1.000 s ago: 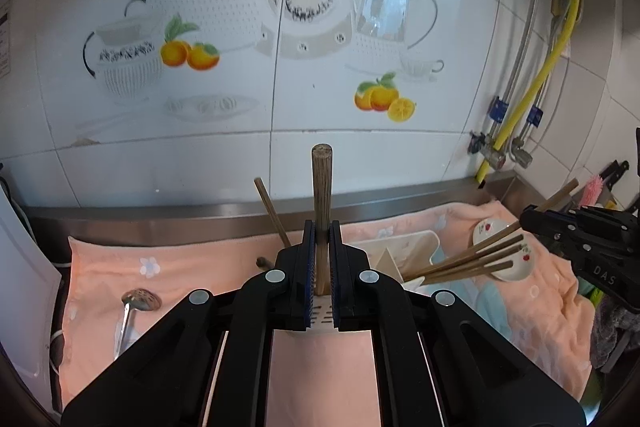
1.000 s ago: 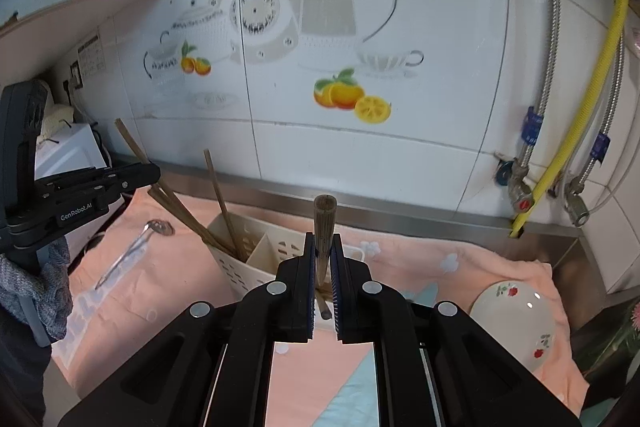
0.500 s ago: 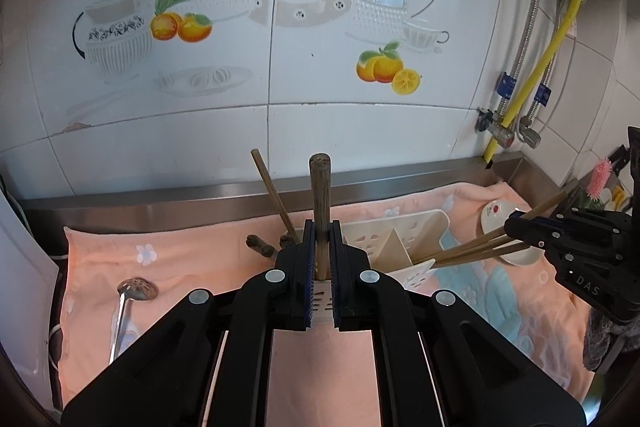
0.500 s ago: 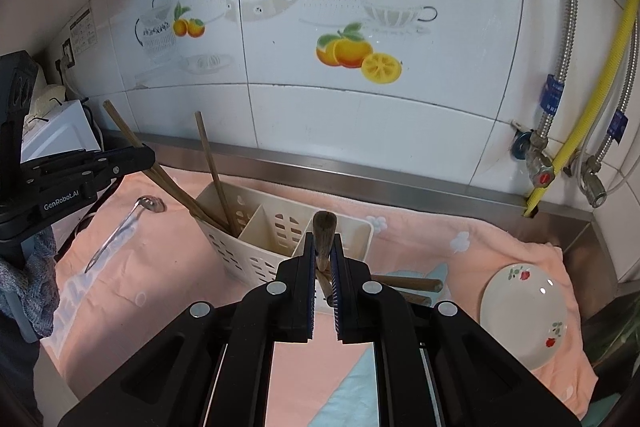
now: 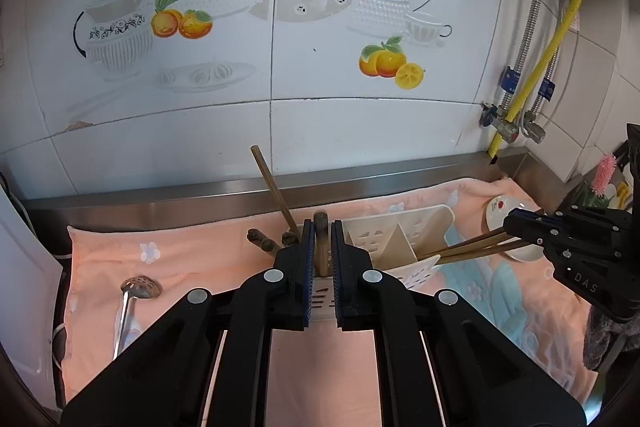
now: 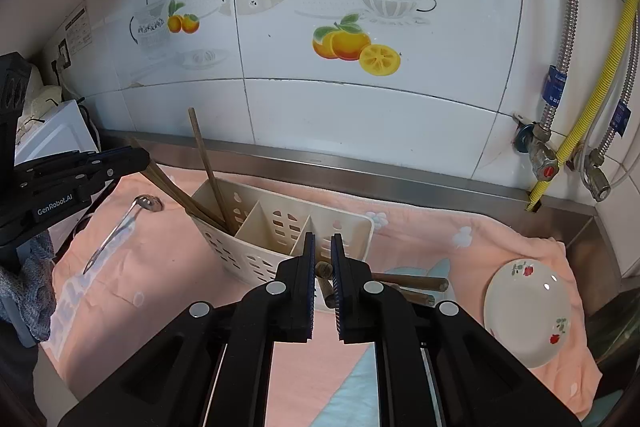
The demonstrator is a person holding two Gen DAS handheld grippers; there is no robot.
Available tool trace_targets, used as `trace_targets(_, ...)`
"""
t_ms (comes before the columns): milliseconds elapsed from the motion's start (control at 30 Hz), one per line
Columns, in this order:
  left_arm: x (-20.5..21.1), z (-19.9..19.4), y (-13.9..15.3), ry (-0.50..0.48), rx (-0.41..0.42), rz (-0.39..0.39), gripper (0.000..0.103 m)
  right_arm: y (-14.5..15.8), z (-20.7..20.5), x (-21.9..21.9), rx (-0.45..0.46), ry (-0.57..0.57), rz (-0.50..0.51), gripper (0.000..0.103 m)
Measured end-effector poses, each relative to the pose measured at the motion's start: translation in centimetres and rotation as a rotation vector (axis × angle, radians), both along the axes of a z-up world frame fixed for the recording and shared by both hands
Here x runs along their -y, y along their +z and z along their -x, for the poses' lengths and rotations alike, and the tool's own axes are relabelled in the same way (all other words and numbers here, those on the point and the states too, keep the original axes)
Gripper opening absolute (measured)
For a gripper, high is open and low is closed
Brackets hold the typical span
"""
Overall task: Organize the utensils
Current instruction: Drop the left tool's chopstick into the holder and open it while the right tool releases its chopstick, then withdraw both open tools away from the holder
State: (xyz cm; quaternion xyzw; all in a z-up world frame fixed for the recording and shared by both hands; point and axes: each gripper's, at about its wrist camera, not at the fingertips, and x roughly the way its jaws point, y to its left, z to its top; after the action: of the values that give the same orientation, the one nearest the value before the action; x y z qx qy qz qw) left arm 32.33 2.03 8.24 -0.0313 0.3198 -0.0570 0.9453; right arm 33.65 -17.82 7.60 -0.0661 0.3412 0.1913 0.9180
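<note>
Your left gripper [image 5: 320,233] is pinched on a bundle of chopsticks [image 6: 176,191]. Their tips are down in the left end cell of the caddy [image 6: 260,259], beside a single stick [image 6: 206,167] that already leans there. The steep slant is probably what lets them slide in along the wall.

Your right gripper [image 6: 322,239] is clamped on a second bundle [image 5: 460,253], with its tips at the caddy's opposite end cell. From its own camera you see only the butt end of that bundle between the fingers. Holding both bundles near the top looks deliberate, as it keeps the fingers clear of the rim.

The caddy sits mid-cloth [image 6: 160,267], towards the back edge. A slotted spoon [image 6: 132,215] lies near the cloth's left edge, and a plate [image 6: 528,311] sits at its right edge. Some wooden handles [image 6: 408,283] lie just beside the caddy's right end, so they and the spoon are not yet sorted. Release only once the tips touch bottom, or the light caddy may tip.
</note>
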Motion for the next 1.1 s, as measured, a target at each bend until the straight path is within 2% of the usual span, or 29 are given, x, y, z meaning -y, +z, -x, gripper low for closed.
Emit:
trace_targets(67,0.0,0.1,0.1,0.001,0.002,-0.003,0.009,0.1,0.1,0.0,0.004,0.000,0.002,0.008)
trace_targets(167,-0.1,0.4,0.3,0.008,0.008,-0.001,0.023,0.4,0.4,0.1,0.012,0.000,0.000,0.013)
trace_targets(333,-0.1,1.2,0.8,0.009,0.020,-0.002,0.024,1.0,1.1,0.4,0.028,-0.002,-0.006,0.022)
trace_targets(400,-0.1,1.7,1.1,0.013,0.026,-0.007,0.031,1.3,1.6,0.5,0.038,-0.004,-0.006,0.028)
trace_targets(467,-0.1,2.2,1.2,0.015,0.030,-0.010,0.035,1.5,2.0,0.5,0.043,-0.004,-0.005,0.029)
trace_targets(633,-0.1,3.4,1.8,0.025,0.044,-0.025,0.048,2.3,3.2,0.8,0.067,-0.006,-0.004,0.041)
trace_targets(700,-0.1,4.0,2.1,0.030,0.050,-0.031,0.056,2.5,3.7,0.9,0.073,-0.008,-0.004,0.045)
trace_targets(767,0.0,4.6,2.2,0.031,0.055,-0.039,0.057,2.7,4.2,1.2,0.081,-0.014,-0.003,0.050)
trace_targets(867,0.1,5.4,2.4,0.032,0.062,-0.048,0.067,3.0,4.9,1.4,0.090,-0.016,-0.005,0.056)
trace_targets(1100,0.0,7.2,2.7,0.038,0.075,-0.053,0.076,3.4,6.6,2.0,0.110,-0.028,-0.009,0.066)
